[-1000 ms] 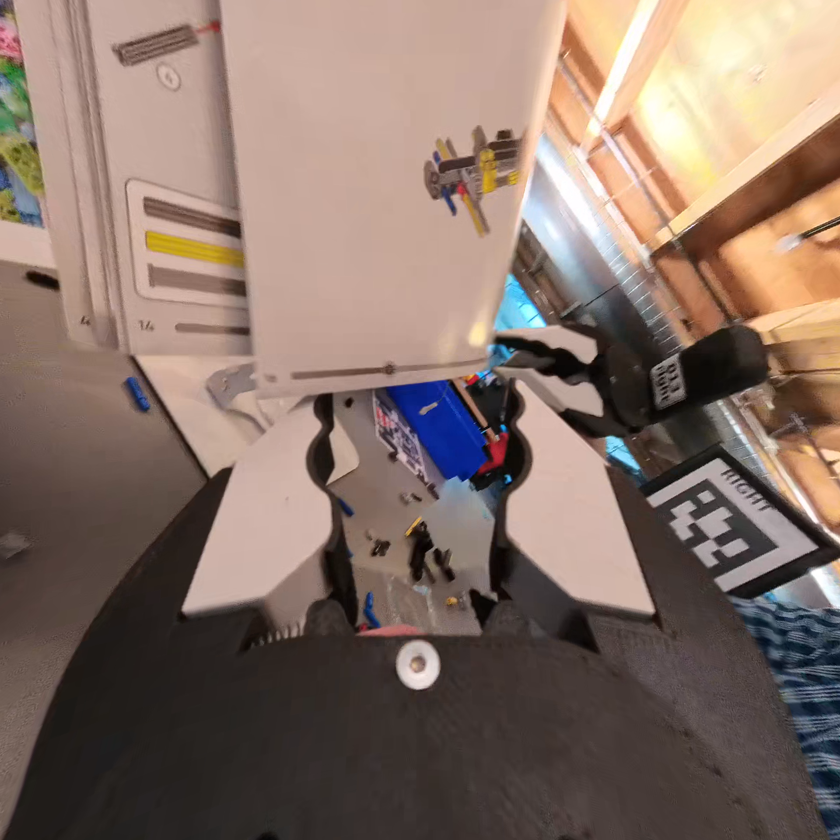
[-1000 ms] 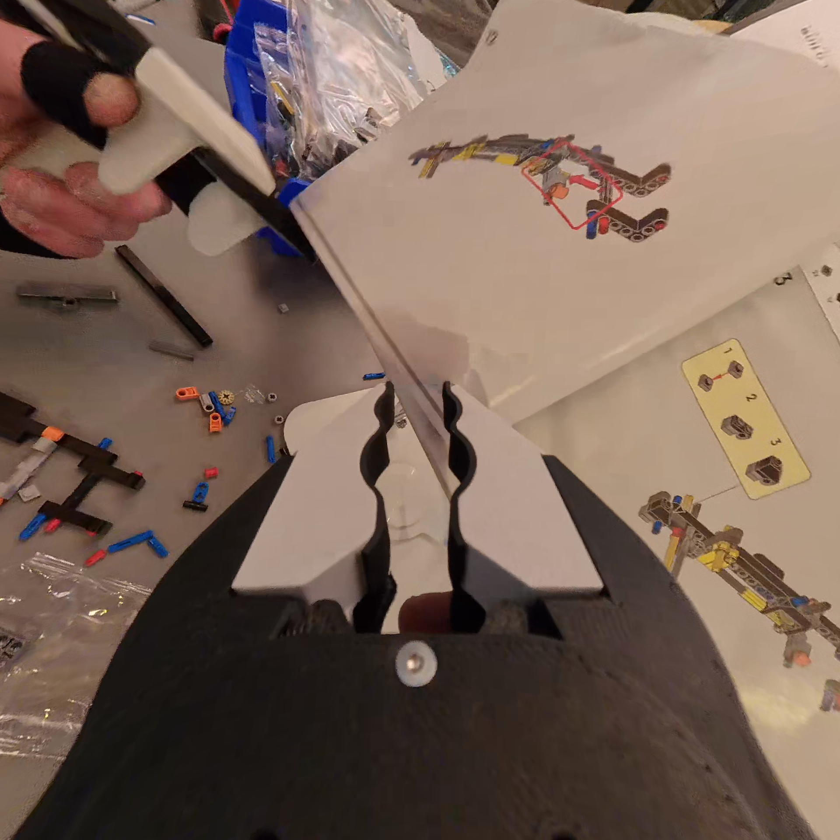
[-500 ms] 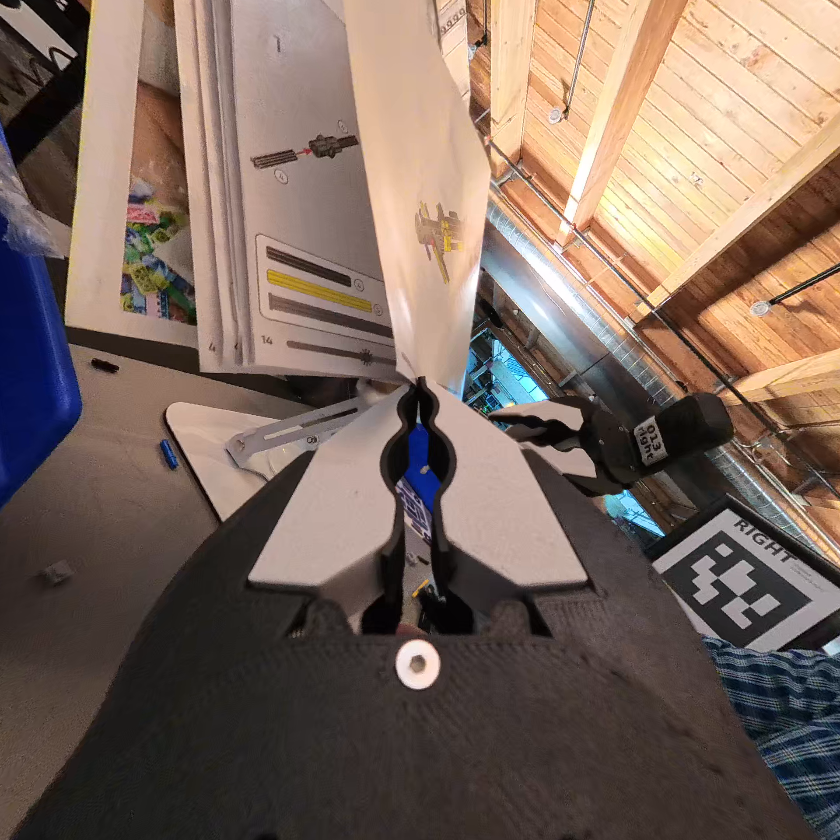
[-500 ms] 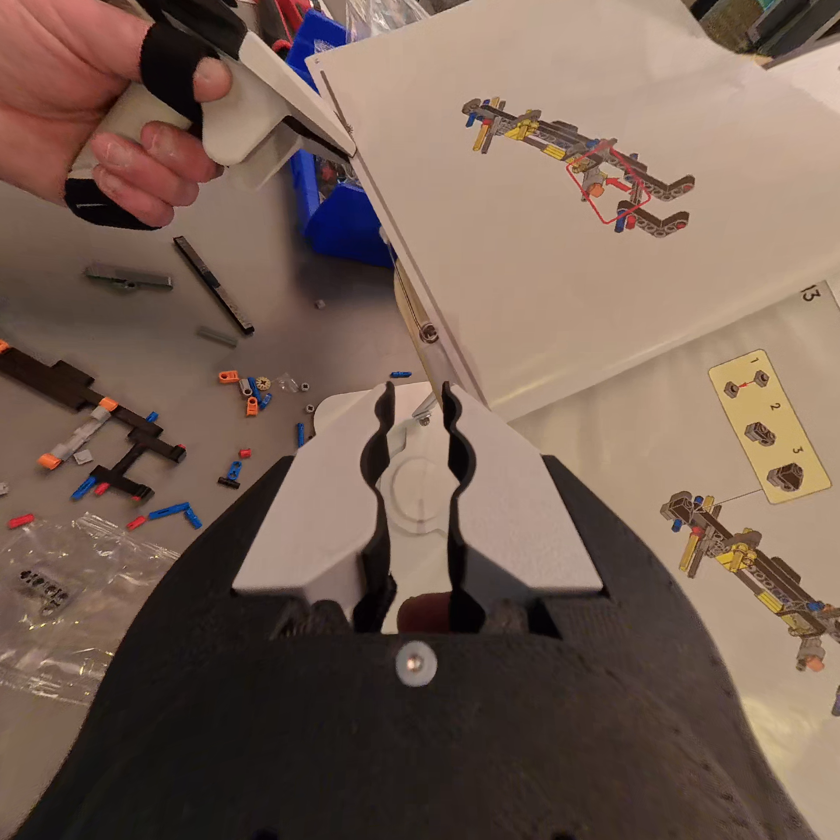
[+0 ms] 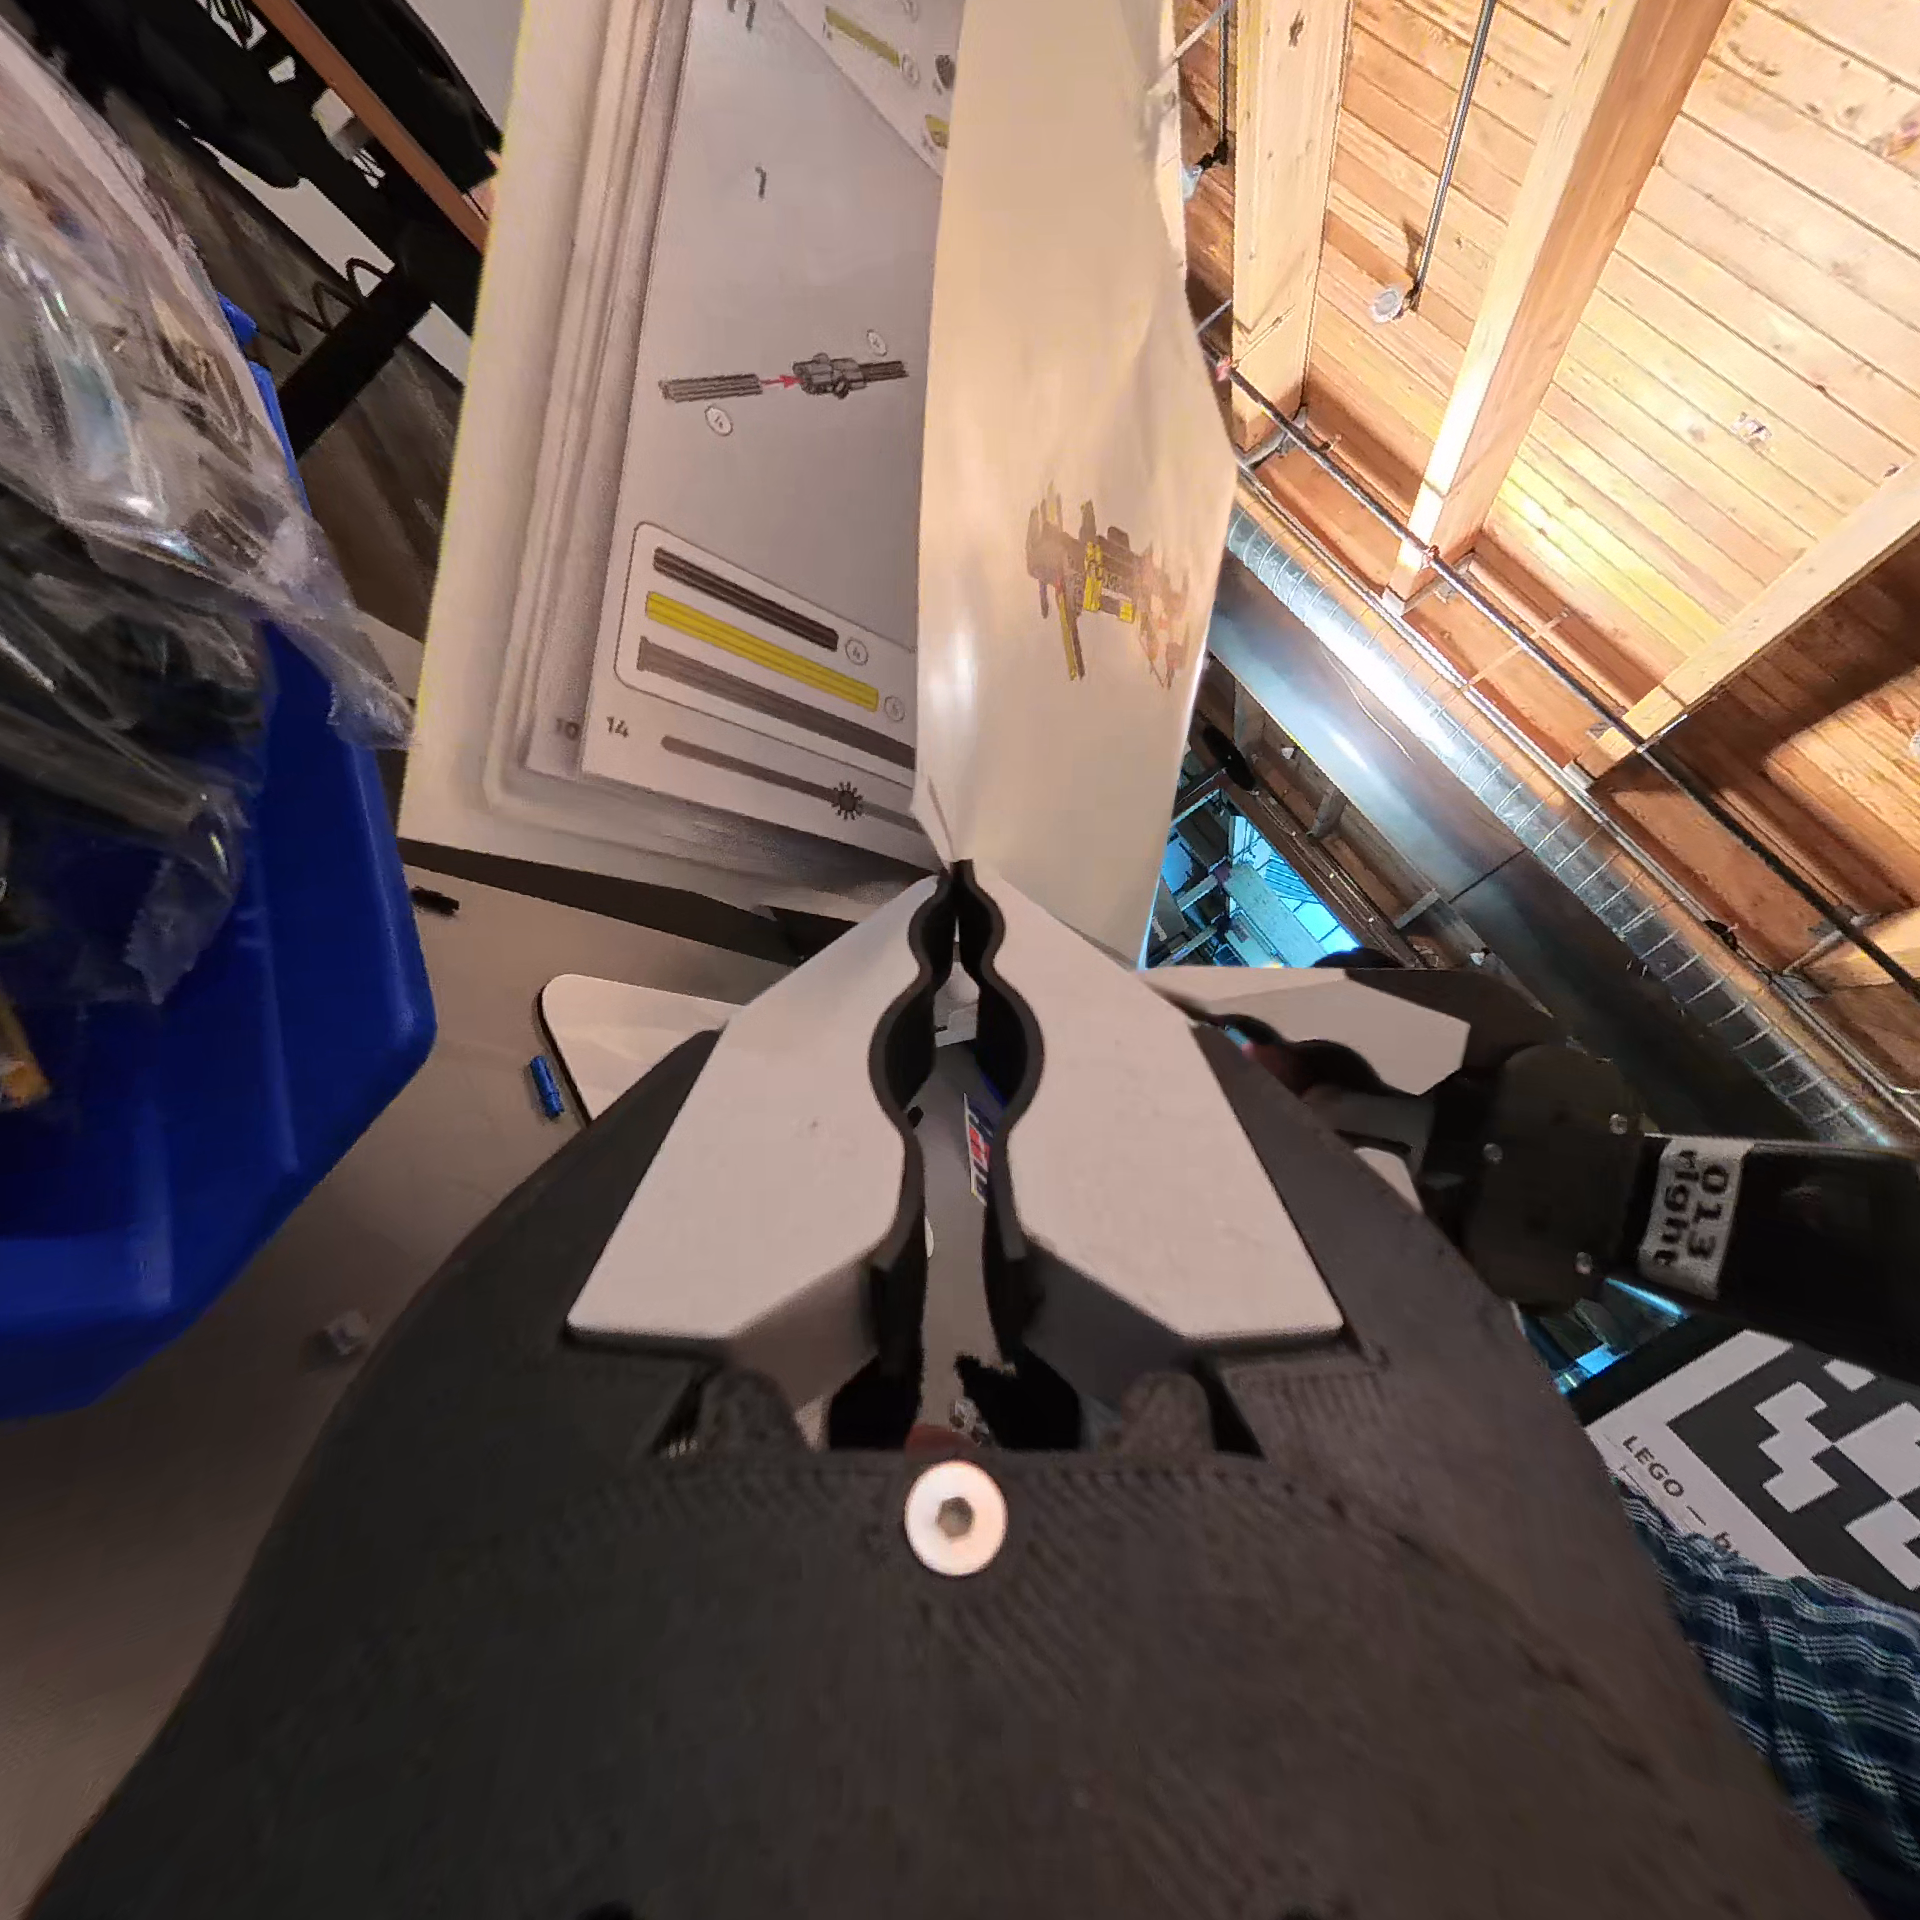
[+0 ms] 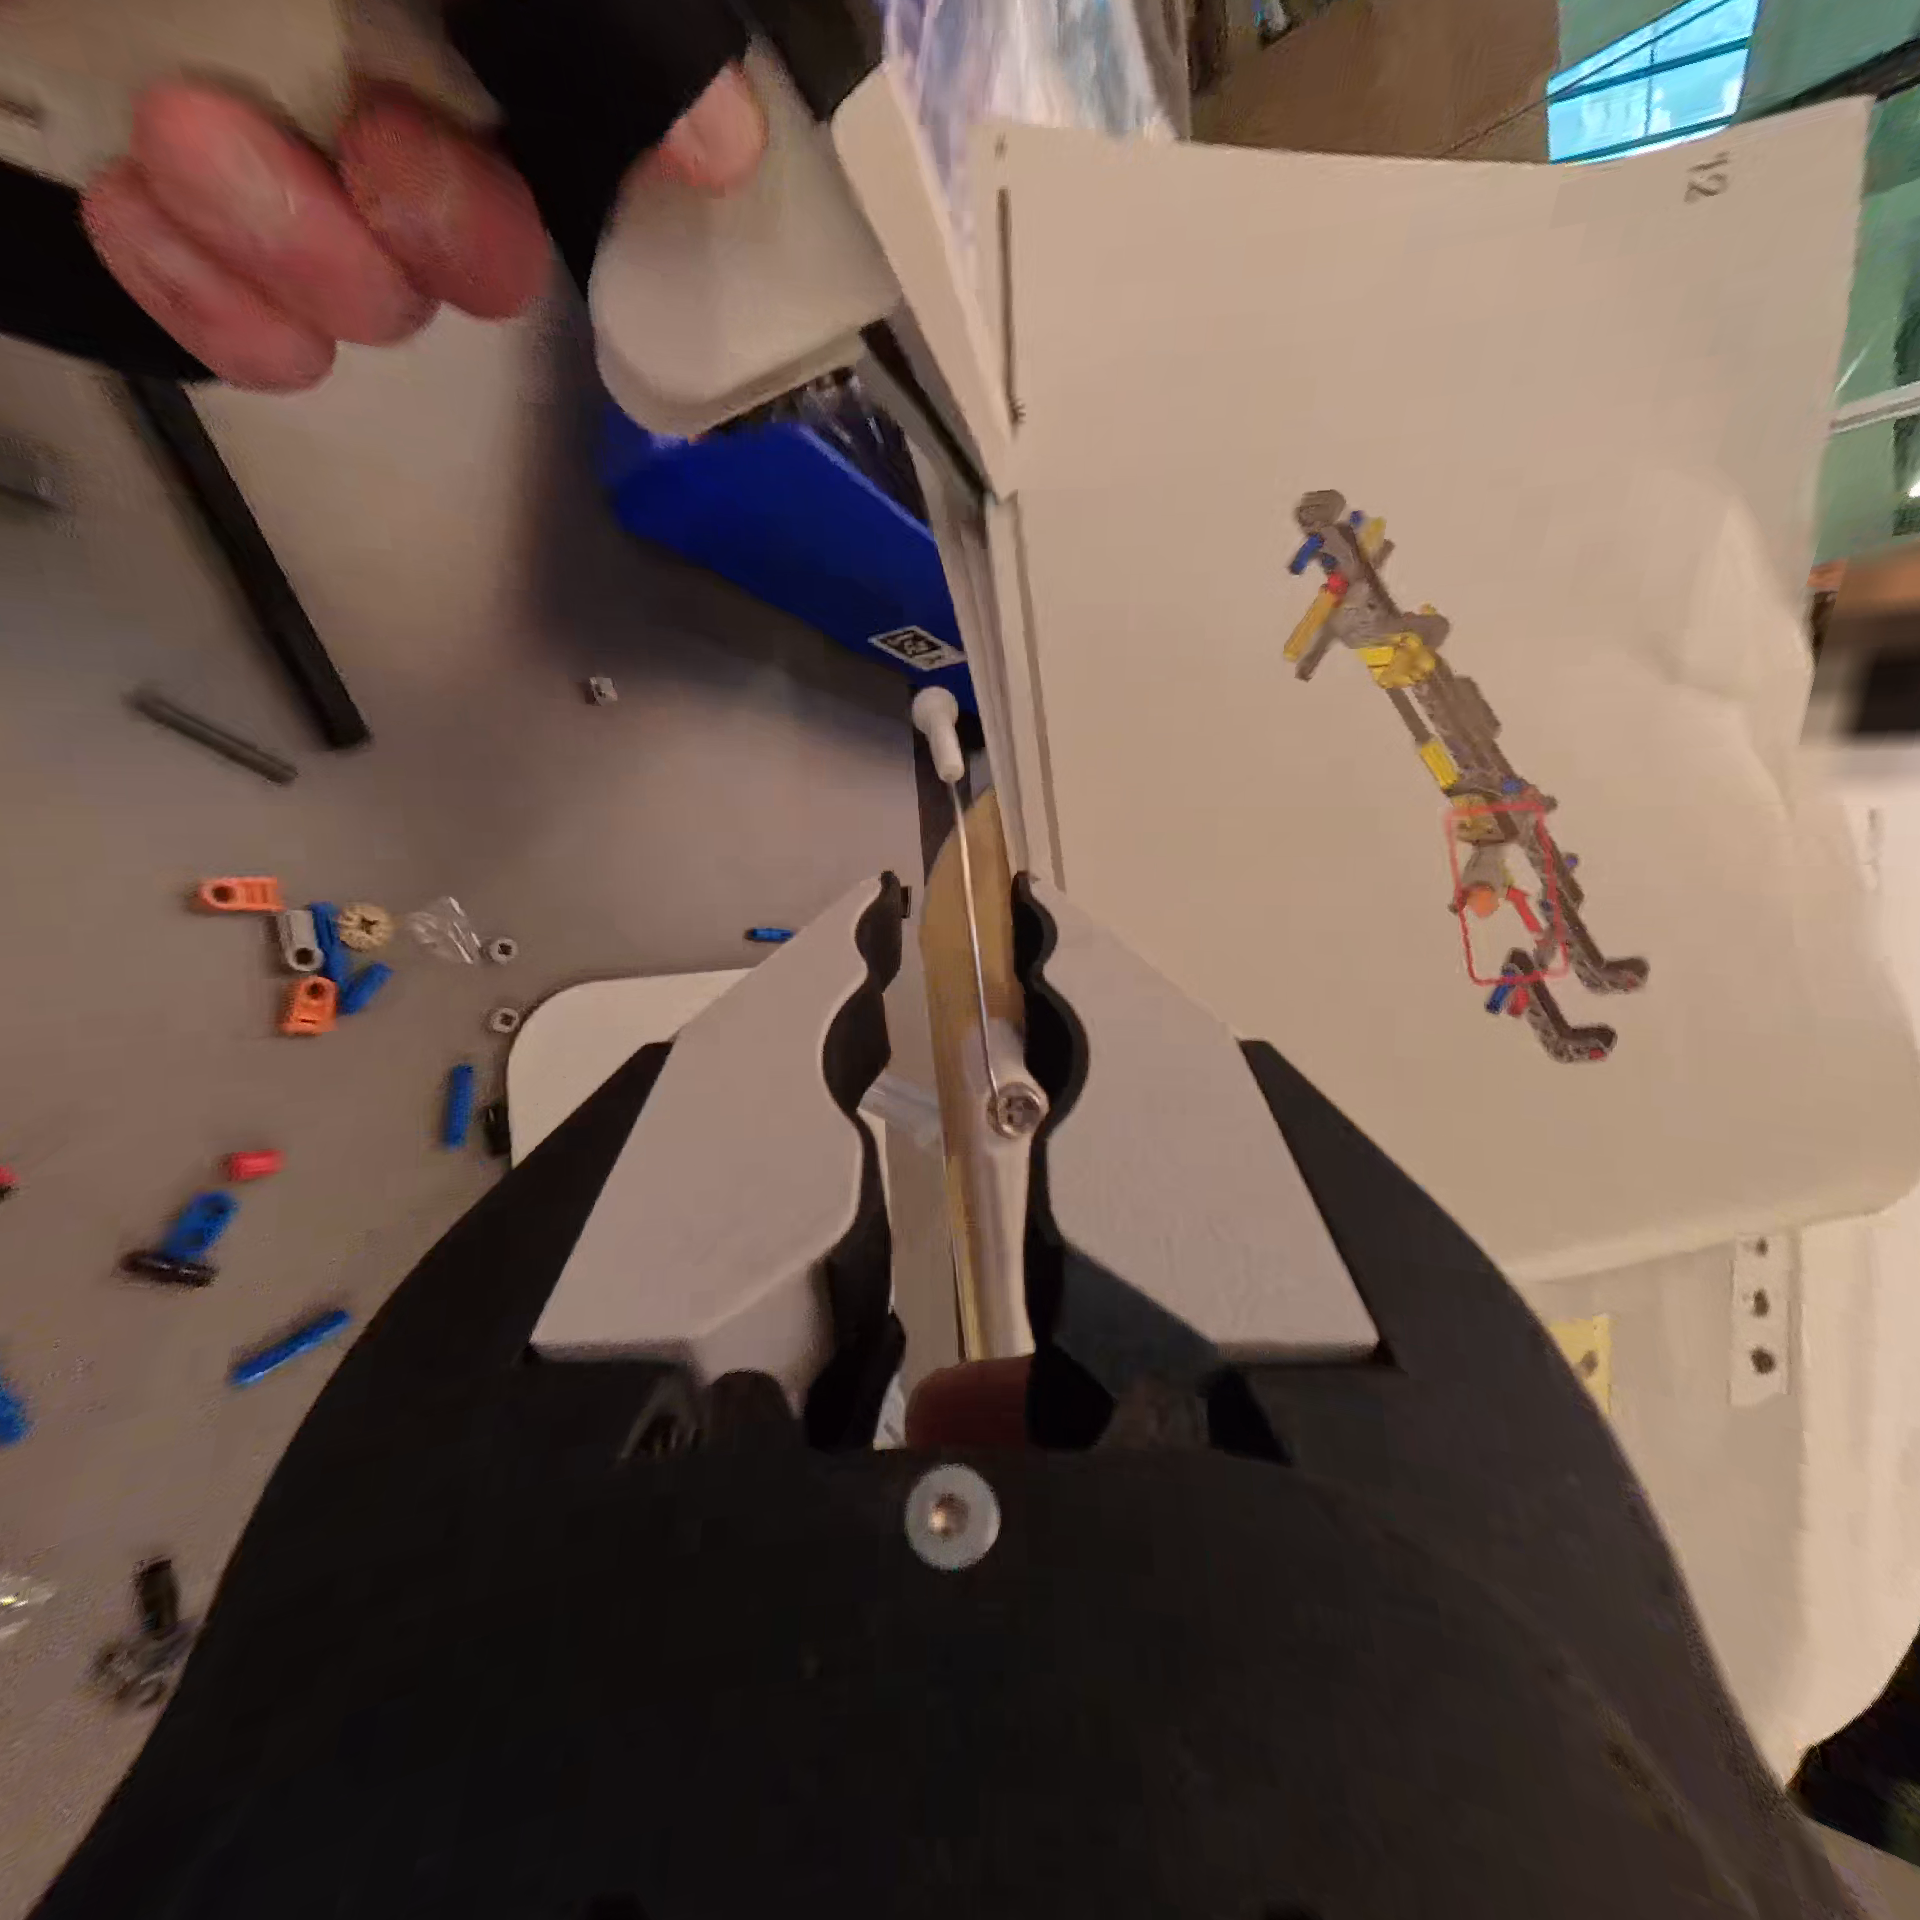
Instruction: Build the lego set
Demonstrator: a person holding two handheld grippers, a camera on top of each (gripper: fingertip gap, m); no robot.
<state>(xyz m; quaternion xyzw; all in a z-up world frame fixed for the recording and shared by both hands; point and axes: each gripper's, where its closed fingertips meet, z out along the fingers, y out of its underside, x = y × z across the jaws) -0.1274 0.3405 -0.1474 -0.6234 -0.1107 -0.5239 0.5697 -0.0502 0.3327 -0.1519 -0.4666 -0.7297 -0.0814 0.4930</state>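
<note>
My left gripper (image 5: 956,883) is shut on the bottom corner of one page (image 5: 1060,520) of the instruction booklet (image 5: 748,468) and holds it upright, away from the other pages. In the right wrist view that page (image 6: 1455,623) shows a build drawing, with the left gripper's fingers (image 6: 748,291) clamped on its edge. My right gripper (image 6: 956,883) is open by a narrow gap and holds nothing. The thin metal page-holder arm (image 6: 977,935) of the book stand shows between its jaws. Loose small lego pieces (image 6: 322,956) lie on the grey table to the left.
A blue bin (image 5: 208,1039) with clear bags of parts stands left of the booklet; it also shows in the right wrist view (image 6: 790,520). The stand's white base (image 6: 592,1039) sits on the table. A long dark axle (image 6: 208,738) lies farther left. Across from one pair of fingers to the other is roughly 9 cm. Both grippers' tips are roughly 20 cm from the long dark axle (image 6: 208,738).
My left gripper closed on the page and swung it up to near vertical. My right gripper moved in close to the stand's holder arm; its gap is unchanged.
</note>
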